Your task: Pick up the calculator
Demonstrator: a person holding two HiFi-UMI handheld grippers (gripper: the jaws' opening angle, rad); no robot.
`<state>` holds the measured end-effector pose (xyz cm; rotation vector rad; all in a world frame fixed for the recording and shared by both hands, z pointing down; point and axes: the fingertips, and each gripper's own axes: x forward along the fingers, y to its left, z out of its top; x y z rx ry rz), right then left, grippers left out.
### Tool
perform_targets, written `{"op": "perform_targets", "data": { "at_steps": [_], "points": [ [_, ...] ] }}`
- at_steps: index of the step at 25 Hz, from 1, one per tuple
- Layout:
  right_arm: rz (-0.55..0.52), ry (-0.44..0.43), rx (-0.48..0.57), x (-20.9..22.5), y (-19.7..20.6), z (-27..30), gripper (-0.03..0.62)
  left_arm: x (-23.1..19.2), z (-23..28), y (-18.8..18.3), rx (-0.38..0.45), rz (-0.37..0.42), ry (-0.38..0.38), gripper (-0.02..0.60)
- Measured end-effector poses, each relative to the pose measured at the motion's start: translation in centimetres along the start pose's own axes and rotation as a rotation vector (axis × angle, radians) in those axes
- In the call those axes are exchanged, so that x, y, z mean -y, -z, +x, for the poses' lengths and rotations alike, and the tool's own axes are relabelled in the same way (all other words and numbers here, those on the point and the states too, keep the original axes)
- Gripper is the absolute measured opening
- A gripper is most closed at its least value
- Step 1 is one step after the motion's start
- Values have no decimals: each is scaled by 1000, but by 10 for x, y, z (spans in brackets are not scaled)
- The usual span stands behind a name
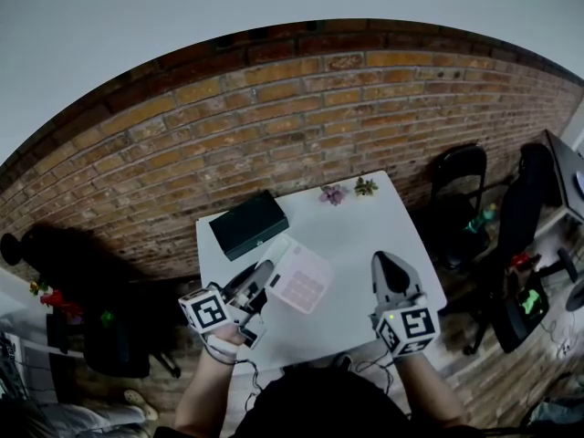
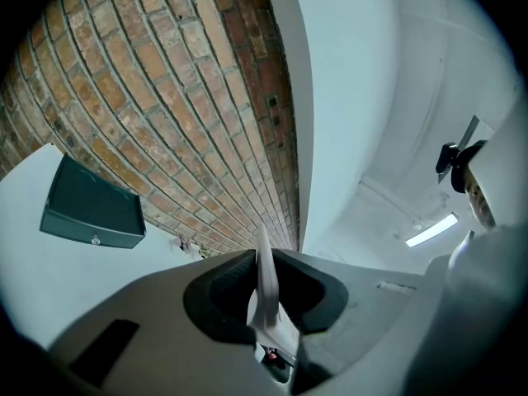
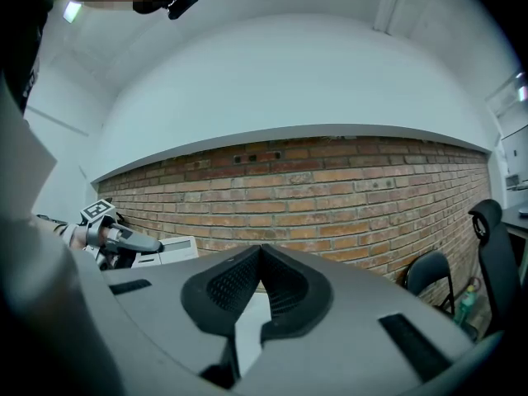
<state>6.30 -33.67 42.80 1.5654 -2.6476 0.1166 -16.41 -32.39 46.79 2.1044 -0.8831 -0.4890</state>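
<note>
Over the white table (image 1: 365, 235) the calculator (image 1: 301, 279) hangs tilted, pinched only at one thin edge by the left tool (image 1: 263, 281), so it may pivot and slip down, while the right tool (image 1: 387, 265) is pressed together, empty.

Calculator (image 2: 263, 279) face hidden in the left gripper view, only its thin edge visible
</note>
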Motion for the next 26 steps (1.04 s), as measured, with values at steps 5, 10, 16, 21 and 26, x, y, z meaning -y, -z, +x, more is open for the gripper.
{"op": "perform_targets", "data": {
  "at_steps": [5, 10, 16, 21, 26],
  "points": [
    [-3, 22, -5, -7, 1, -3, 5, -3, -1, -2, -15, -7, 25, 52],
    [-4, 43, -13, -14, 1, -4, 5, -9, -5, -6, -43, 4, 37, 52],
    [-1, 62, -18, -24, 4, 0, 5, -17, -9, -14, -70, 12, 53, 52],
    [-2, 74, -25, -34, 7, 8, 5, -26, -10, -19, -90, 3, 63, 52],
    [-6, 89, -44, -45, 9, 19, 5, -39, -12, -28, -114, 19, 66, 52]
  ]
}}
